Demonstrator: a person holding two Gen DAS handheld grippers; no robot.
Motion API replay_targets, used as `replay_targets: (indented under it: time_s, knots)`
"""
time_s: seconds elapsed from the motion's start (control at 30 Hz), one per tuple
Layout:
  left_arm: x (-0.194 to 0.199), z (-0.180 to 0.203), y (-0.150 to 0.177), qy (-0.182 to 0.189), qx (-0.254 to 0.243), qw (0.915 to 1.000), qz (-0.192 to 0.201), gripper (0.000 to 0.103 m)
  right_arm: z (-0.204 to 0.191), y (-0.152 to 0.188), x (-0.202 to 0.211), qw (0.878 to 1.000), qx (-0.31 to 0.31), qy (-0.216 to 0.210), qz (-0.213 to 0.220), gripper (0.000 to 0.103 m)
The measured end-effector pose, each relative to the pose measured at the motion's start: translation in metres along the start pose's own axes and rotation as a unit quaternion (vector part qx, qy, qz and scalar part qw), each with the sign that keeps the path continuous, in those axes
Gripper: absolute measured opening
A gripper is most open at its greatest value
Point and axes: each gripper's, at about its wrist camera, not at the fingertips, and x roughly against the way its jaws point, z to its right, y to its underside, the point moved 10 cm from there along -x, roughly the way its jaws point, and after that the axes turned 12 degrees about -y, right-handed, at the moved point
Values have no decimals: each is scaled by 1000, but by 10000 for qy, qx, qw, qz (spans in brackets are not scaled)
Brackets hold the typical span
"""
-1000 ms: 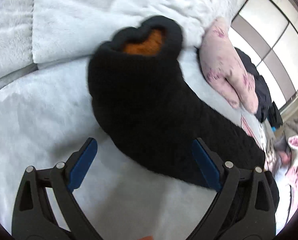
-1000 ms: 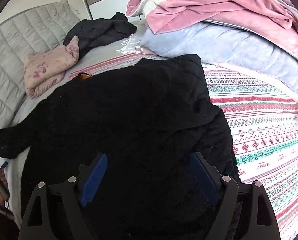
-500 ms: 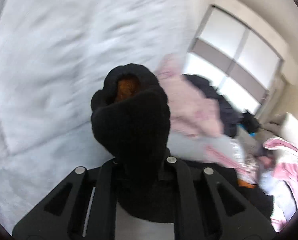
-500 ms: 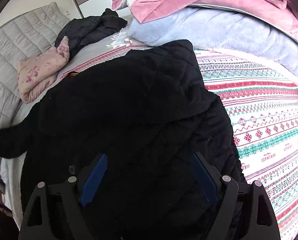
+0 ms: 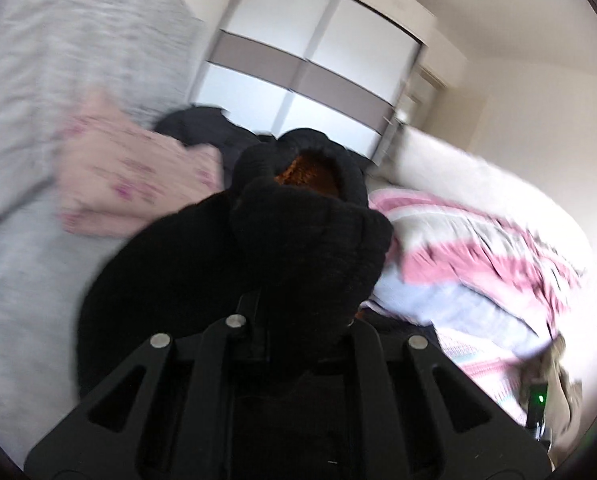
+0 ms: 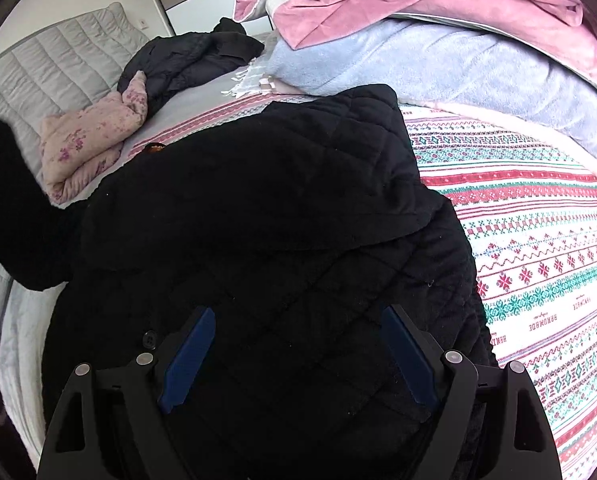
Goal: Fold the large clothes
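1. The black quilted jacket (image 6: 258, 216) lies spread over the bed, its body partly on the patterned blanket (image 6: 538, 248) to the right and partly on the grey sheet (image 6: 22, 320) to the left.

2. One sleeve already appears folded in: a wide flap of quilted cloth lies across the upper right of the body, its edge running diagonally down toward the right.

3. The left gripper (image 5: 294, 312) is clamped on the other sleeve (image 5: 306, 232) near the cuff. Its fingers are drawn close together and buried in the black cloth, and the cuff's opening with the orange lining (image 5: 306, 172) faces the camera.

4. In the right wrist view that sleeve rises off the bed at the far left edge, so it is lifted clear of the sheet, not lying flat.

5. The right gripper (image 6: 294, 356) hangs over the near part of the jacket with its blue pads (image 6: 188, 356) spread wide apart, gripping nothing. Whether the pads touch the cloth cannot be told.

6. What seems left: bringing the raised sleeve across the body, then folding the body itself into a smaller packet. The task looks less than half done.

7. A folded pink floral garment (image 6: 86, 140) and a dark heap of clothes (image 6: 186, 56) sit at the far left, beside a pile of pink and blue bedding (image 6: 438, 40) at the far right.
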Motion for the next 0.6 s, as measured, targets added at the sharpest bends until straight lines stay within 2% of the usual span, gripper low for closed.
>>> replay_targets:
  time_s: [0.2,0.27,0.3,0.33,0.4,0.43,0.5,0.53,0.57,0.6]
  knots:
    - [-45,75,66,472,-522,9949,-727,15,-8,-3,-1,9995,203,-207,141,87]
    - [-62,91,92,655,-666,9894,-1109,24,-15,-5,0,9989,274,-330,210,87]
    - [-72,101,115,807,-821,9824,-1472,29,-16,-6,0,9986,285,-374,253,87]
    - [-84,106,139,902,-1010,9719,-1925,35,-17,-8,0,9984,278,-382,318,87]
    - [-90,104,174,746,-1334,9545,-2562,35,-17,-9,0,9981,284,-400,369,87]
    - [-87,100,178,716,-1431,9536,-2549,35,-18,-9,-1,9978,276,-466,373,87]
    - [-64,93,169,922,-1424,9589,-2276,40,-26,-12,0,9956,162,-830,415,87]
    - [-51,87,164,1022,-1386,9589,-2255,49,-30,-15,1,9934,83,-1049,465,87]
    - [-41,81,160,1077,-1367,9588,-2244,63,-38,-20,4,9887,-28,-1391,551,87]
    - [-29,72,154,1122,-1347,9598,-2190,71,-44,-24,6,9842,-96,-1661,605,87]
